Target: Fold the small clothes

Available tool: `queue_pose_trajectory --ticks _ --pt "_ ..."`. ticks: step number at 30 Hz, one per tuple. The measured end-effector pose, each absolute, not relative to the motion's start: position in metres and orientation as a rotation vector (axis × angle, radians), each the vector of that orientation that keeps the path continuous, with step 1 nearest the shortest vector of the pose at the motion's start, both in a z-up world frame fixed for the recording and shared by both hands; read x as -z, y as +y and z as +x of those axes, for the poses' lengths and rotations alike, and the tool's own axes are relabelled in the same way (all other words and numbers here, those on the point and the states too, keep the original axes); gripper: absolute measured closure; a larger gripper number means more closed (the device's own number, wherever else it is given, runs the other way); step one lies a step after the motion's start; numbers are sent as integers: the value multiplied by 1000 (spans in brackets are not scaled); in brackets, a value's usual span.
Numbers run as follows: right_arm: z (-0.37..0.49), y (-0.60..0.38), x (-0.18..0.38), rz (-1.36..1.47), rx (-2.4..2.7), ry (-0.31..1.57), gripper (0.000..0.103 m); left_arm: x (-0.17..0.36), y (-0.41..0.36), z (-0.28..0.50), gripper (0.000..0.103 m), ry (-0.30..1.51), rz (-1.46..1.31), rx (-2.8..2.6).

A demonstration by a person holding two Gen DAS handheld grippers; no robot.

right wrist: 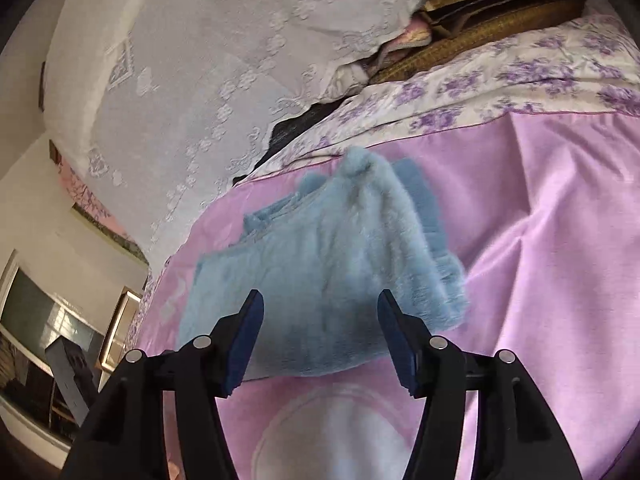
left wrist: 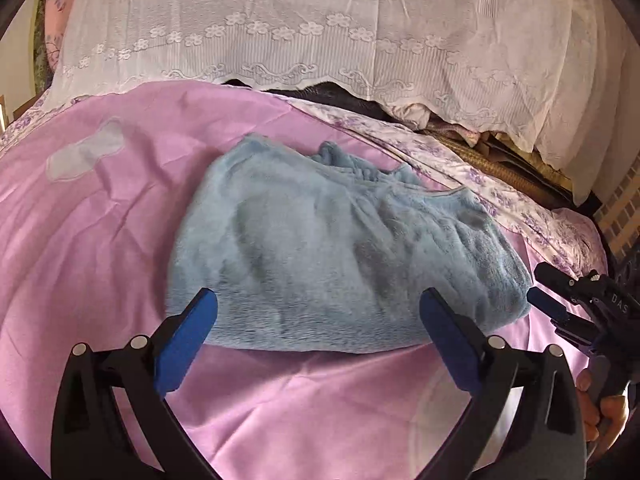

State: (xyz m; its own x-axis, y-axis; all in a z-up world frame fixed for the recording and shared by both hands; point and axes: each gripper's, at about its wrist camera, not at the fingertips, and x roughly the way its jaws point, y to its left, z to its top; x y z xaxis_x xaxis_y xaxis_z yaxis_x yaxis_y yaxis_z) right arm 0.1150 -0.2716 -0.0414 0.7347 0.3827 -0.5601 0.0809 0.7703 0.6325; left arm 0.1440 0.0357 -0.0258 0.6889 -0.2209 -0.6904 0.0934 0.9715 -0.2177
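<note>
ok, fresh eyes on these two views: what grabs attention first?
The fluffy light-blue garment, lying bunched mid-frame on the pink bedspread. Next, the open blue-padded tongs: the left tongs frame its near edge with nothing between them, and the right tongs hover over it, also empty. Behind, a white lace cover drapes a pile at the head of the bed.
</note>
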Motion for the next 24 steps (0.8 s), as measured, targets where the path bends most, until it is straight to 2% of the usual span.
queue_pose_trajectory --ticks 6,14,17,22,24 --pt "119 -320 64 824 -119 766 43 76 -1 172 4 864 -42 70" --pt "129 -309 89 897 -153 855 43 49 13 156 4 788 -97 77" --pt "129 -308 91 919 -159 844 35 32 15 162 4 764 -104 53" --pt "133 -303 98 928 -152 826 35 69 6 195 4 903 -43 -42" --pt "141 -301 96 917 -147 804 35 73 -5 189 4 840 46 -81"
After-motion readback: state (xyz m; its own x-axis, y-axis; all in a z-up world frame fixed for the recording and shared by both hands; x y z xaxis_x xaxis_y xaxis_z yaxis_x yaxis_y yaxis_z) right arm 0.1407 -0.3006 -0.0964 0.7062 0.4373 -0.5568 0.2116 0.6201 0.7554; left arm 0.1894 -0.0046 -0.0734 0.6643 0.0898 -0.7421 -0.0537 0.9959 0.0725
